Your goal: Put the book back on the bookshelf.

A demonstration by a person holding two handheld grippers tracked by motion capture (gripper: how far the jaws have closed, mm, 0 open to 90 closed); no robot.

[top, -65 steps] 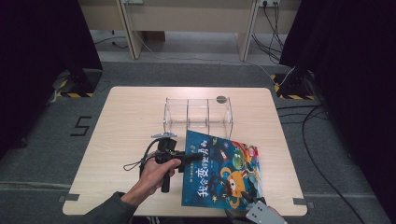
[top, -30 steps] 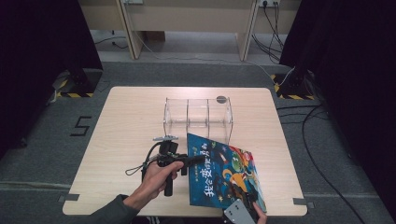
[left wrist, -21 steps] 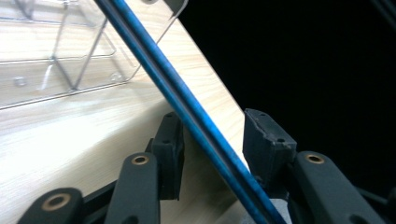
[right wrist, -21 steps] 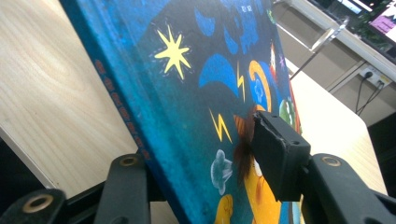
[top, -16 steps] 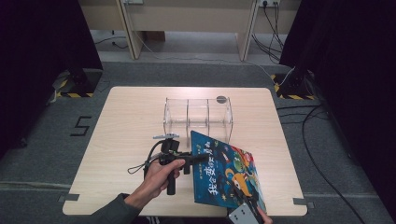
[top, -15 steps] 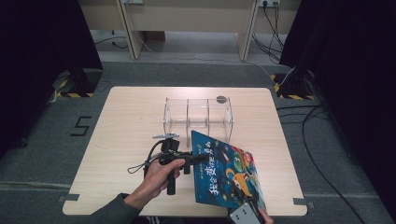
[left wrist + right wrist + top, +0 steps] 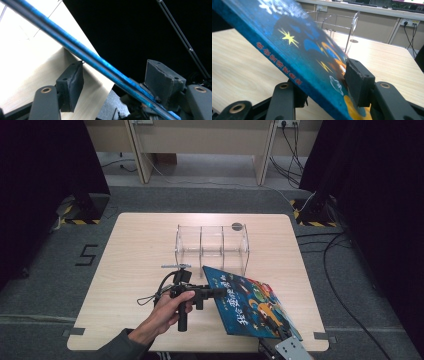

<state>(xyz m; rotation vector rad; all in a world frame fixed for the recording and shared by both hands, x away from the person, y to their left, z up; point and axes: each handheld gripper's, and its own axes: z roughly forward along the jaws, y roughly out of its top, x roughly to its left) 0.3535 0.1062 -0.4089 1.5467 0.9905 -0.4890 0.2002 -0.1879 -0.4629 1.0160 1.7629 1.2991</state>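
Pale table [image 7: 140,250] carries the book [image 7: 250,305] tilted at lower right, pinched at its near corner by the right hand-held gripper [image 7: 322,87], while the left hand-held gripper [image 7: 112,82] has just been opening around its edge, so it could slump or twist loose.

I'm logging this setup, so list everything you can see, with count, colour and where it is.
picture book: one, blue cover with stars and cartoon figures, tilted above the table's near right part
clear organiser: one, transparent, three compartments, table centre
table: one, light wood
number 5 marking: one, black, floor left of the table
left gripper: one, black, jaws open astride the book's left edge
right gripper: one, black, shut on the book's near corner
left hand: one, around the left gripper's handle
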